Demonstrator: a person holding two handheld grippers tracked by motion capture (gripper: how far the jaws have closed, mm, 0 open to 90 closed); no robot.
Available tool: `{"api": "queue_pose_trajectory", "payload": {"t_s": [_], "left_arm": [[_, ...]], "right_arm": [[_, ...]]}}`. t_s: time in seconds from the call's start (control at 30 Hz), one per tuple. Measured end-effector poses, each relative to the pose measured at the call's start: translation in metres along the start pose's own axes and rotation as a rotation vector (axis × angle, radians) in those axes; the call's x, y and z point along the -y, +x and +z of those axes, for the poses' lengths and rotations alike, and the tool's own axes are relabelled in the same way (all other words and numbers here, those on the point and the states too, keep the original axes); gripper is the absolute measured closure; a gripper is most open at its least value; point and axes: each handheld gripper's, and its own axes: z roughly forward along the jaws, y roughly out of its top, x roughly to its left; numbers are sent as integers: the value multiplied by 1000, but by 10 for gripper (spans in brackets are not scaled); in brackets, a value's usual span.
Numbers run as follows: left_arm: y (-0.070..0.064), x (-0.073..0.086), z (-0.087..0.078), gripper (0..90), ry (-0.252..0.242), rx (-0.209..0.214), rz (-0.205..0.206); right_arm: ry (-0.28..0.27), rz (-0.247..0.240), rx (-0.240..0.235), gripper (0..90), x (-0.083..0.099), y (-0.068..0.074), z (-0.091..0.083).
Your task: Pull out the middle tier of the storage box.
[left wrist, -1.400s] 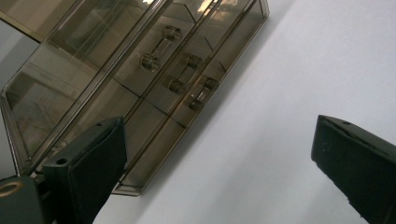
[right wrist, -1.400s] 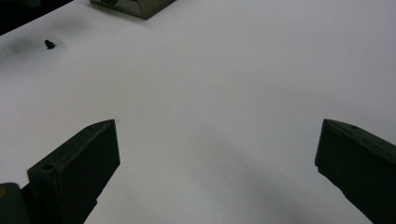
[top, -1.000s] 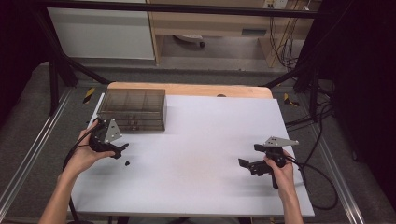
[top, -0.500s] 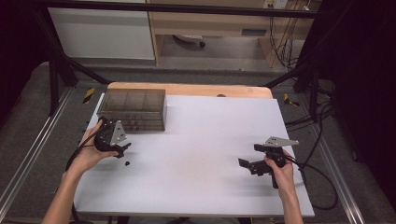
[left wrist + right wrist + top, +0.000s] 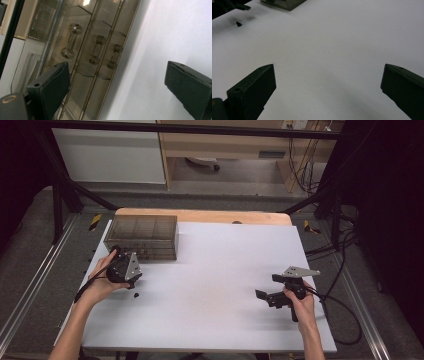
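- White covering spreads over the counter (image 5: 215, 290), with a strip of bare wood along the far edge and grey floor, cables and black frame legs around it.
- Near the far left corner sits a smoky, see-through drawer box (image 5: 142, 236), a low cabinet with its front facing the person.
- Seen close in the left gripper view, the drawer box (image 5: 82, 57) has narrow drawer fronts side by side, each carrying a bar handle with round knobbed ends; I count three handles (image 5: 98, 50).
- Through the tinted walls I can make out inner dividers, but I cannot tell whether anything lies in the compartments.
- The left gripper (image 5: 131, 279) is held just in front of the drawer box, at its front left part, pointing at the drawer fronts; whether it touches them I cannot tell.
- Its jaws stand wide apart in the left gripper view, with nothing between them.
- A small black bit (image 5: 135, 295) lies on the white covering just beside the left hand (image 5: 100, 282), on the person's side.
- The right gripper (image 5: 267, 296) is well apart from the box, low over the near right part of the counter, held in the right hand (image 5: 302, 305).
- Its jaws are also spread wide, with bare white surface between them and nothing held.
- From the right gripper view, the small black bit (image 5: 237, 24) and a corner of the drawer box (image 5: 284, 3) show far off.
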Motion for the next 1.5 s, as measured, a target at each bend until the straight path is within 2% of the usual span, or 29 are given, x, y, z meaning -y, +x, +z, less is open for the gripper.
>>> {"api": "queue_pose_trajectory", "payload": {"t_s": [0.33,0.47,0.73,0.97,1.0,1.03,1.13,1.17,1.2,1.33,1.4,1.5], "left_arm": [[-3,0,6,170,32,-22,70],[-6,2,7,225,20,-33,75],[-10,4,10,290,22,-83,135],[-12,3,14,336,35,-108,161],[-13,3,15,346,38,-119,181],[-13,3,15,358,38,-119,181],[-13,1,16,373,56,-139,218],[-14,0,17,375,48,-137,210],[-15,0,18,377,58,-146,225],[-15,-1,19,396,69,-161,237],[-15,-1,21,405,64,-166,223],[-15,0,22,423,58,-182,226]], "right_arm": [[2,1,-1,5,0,0,0],[2,1,-2,5,0,0,0],[7,1,-1,5,0,0,1],[3,-1,-2,5,0,0,1],[3,0,-1,5,0,0,1],[3,0,-1,5,0,0,1],[3,-1,-2,5,0,0,1],[5,1,-1,5,0,0,1],[5,1,-1,5,0,0,1],[3,-2,-1,5,0,0,1],[3,-1,-2,5,0,0,1],[5,-1,-1,5,0,0,1]]}}
